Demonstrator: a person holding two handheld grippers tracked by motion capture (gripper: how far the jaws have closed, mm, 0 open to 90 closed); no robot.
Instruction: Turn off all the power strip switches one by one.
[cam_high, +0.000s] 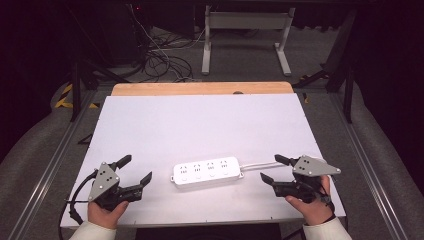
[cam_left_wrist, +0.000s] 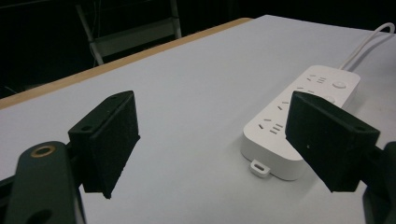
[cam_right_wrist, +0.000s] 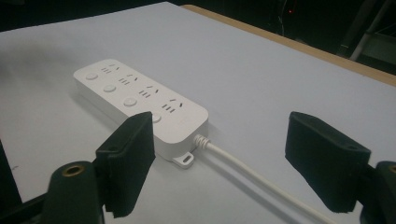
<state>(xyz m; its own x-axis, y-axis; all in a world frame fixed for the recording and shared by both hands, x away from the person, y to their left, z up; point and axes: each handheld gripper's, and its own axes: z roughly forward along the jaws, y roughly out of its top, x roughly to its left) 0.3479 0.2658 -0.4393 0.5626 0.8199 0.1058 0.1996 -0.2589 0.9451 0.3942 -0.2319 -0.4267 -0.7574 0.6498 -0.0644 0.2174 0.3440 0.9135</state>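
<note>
We see the power strip (cam_high: 207, 172) lying mid-surface between both spread, empty tools, left tool (cam_high: 131, 174) and right tool (cam_high: 272, 169); its cable (cam_high: 260, 163) runs behind the right tool, its end hidden

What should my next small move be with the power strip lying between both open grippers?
Probably ease the right gripper forward to straddle the cable end of the power strip. Its jaws stand wide open, holding nothing, and the cable runs between them. The left gripper is likewise open, short of the strip's other end.

No readable text, label or number anywhere.
</note>
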